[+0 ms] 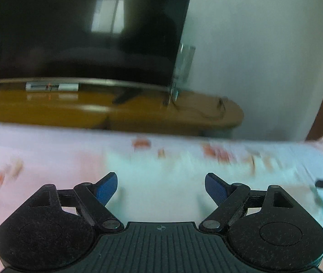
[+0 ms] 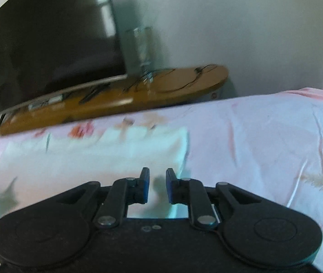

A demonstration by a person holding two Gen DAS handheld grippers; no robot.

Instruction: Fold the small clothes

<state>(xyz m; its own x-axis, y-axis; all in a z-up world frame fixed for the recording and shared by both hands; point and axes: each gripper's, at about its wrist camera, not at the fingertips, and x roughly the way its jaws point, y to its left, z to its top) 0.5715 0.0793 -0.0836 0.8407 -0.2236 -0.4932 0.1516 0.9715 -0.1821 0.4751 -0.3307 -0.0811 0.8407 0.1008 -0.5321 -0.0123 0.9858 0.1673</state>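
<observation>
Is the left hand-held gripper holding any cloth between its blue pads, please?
No, the left hand-held gripper stands wide open, with nothing between its blue pads above the pale garment.

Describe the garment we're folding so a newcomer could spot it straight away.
Start at the big dark television on its wooden stand; in front of it lies a bed under a pink floral sheet. On that sheet, just ahead of the right gripper, lies the pale mint-white garment. It is the only plain, unprinted cloth there.
</observation>
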